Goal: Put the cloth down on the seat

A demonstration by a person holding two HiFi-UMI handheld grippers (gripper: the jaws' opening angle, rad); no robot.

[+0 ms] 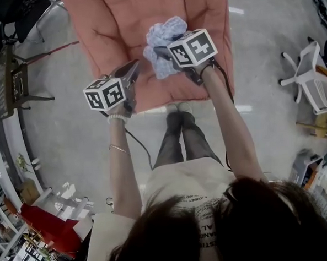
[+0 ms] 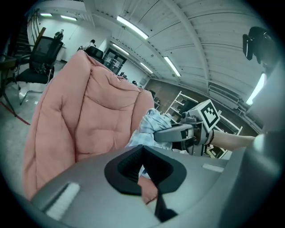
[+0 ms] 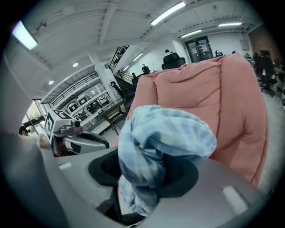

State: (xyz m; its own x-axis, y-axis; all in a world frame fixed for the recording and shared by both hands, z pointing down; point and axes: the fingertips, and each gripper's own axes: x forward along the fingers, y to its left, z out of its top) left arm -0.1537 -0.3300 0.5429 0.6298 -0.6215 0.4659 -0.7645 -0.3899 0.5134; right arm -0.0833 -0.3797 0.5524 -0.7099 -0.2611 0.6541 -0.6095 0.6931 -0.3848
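A light-blue checked cloth (image 1: 166,36) is bunched up in my right gripper (image 1: 159,53), which is shut on it above the pink padded seat (image 1: 118,25). In the right gripper view the cloth (image 3: 164,142) bulges out over the jaws and hides their tips, with the pink chair back (image 3: 231,98) behind it. My left gripper (image 1: 133,68) hovers over the seat's front left part, shut with nothing in it, a short way left of the cloth. The left gripper view shows the cloth (image 2: 149,124) held by the right gripper (image 2: 171,132) beside the pink cushion (image 2: 89,116).
The person's legs (image 1: 180,137) stand right at the seat's front edge. A white chair base (image 1: 309,74) is on the floor at right. A dark chair and stand (image 1: 14,81) are at left, and a red box (image 1: 47,222) with clutter at lower left.
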